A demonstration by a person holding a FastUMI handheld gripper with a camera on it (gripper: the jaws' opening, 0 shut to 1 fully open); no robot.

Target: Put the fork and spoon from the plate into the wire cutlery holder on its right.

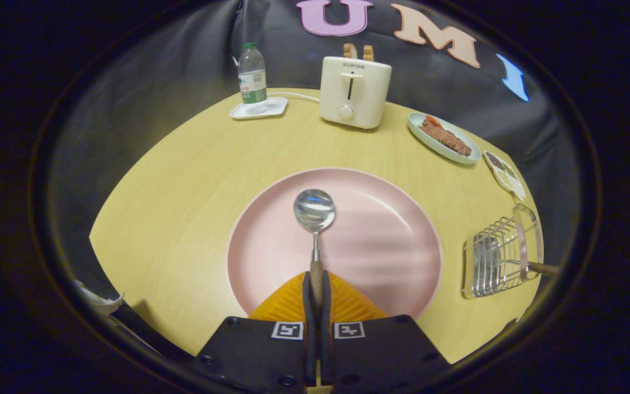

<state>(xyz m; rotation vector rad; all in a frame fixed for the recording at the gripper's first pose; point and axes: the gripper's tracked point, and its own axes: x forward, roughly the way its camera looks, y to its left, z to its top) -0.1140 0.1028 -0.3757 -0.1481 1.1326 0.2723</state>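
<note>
Tool [316, 284] clamped on wood-handled spoon [314, 210].

Dim booth, pale wooden table [184, 180]

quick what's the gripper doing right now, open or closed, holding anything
Gripper: jaws closed on the spoon by its handle, its bowl out ahead over the pink plate.

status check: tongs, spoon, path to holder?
Tongs shut on spoon handle, bowl out ahead over pink plate. Wire holder to the right, a handle already poking out. Nothing between plate and holder.
</note>
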